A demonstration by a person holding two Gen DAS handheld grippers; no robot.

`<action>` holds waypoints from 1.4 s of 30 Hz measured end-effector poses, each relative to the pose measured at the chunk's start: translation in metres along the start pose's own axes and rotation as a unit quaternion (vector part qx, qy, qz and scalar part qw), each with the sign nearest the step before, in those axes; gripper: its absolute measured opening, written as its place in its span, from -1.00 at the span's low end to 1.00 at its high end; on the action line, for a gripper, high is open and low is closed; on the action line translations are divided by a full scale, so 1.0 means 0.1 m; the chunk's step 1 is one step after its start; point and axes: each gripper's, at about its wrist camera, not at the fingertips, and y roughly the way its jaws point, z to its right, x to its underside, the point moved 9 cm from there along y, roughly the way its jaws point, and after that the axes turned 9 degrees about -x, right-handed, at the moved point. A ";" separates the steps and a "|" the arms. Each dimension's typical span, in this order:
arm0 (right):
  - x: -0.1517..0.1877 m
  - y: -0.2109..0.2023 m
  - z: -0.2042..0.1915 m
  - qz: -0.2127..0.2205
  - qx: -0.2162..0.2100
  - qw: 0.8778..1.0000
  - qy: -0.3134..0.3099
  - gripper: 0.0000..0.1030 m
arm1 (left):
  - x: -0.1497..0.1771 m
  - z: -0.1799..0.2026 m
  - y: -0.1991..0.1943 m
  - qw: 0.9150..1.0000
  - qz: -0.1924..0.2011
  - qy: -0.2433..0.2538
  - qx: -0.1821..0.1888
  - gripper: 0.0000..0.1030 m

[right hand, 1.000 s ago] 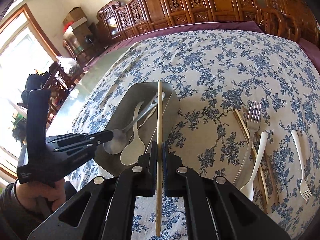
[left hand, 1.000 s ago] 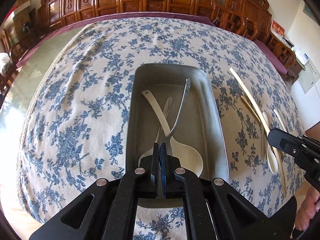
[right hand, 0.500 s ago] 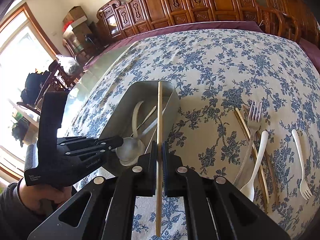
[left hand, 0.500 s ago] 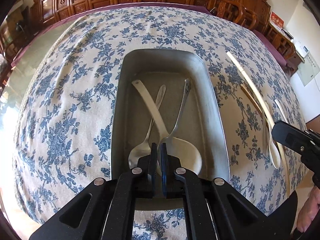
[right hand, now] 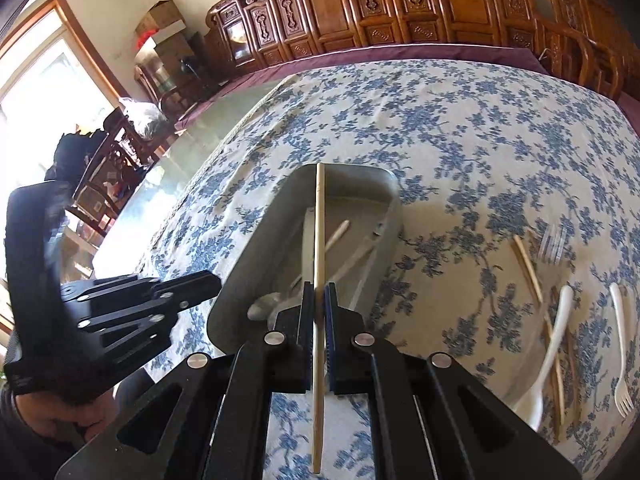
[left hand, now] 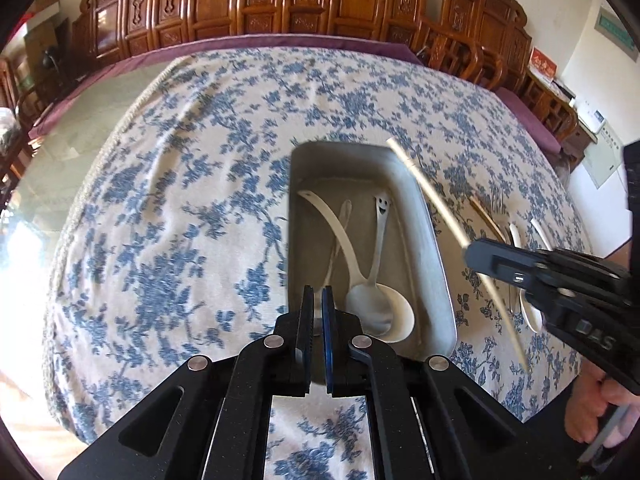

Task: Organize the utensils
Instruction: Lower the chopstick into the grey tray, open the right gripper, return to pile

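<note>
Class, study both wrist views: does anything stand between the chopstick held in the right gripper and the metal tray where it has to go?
Nothing visible blocks it. The right gripper holds the chopstick over the metal tray; the left gripper is off to one side. Three spoons lie inside.

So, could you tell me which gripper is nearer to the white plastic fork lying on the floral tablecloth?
Right. The right gripper, holding a wooden chopstick, is nearer to the white plastic fork; the left gripper sits beyond the grey metal tray.
</note>
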 end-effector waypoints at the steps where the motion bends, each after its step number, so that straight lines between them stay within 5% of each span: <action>1: -0.02 0.03 -0.02 -0.001 -0.001 1.000 0.000 -0.88 | -0.01 -0.04 -0.03 1.000 0.004 -0.001 -0.001 -0.97; 25: -0.21 0.71 0.16 -0.026 0.053 0.998 0.018 -0.87 | -0.06 -0.62 -0.41 0.999 0.044 -0.024 -0.015 -0.97; 34: -0.22 0.55 0.08 -0.014 0.047 0.999 -0.002 -0.84 | -0.04 -0.54 -0.45 0.999 0.045 -0.019 -0.014 -0.97; 42: -0.05 -0.02 0.00 0.013 0.050 0.998 -0.039 -0.84 | -0.02 -0.31 -0.52 0.999 0.048 -0.008 -0.006 -0.91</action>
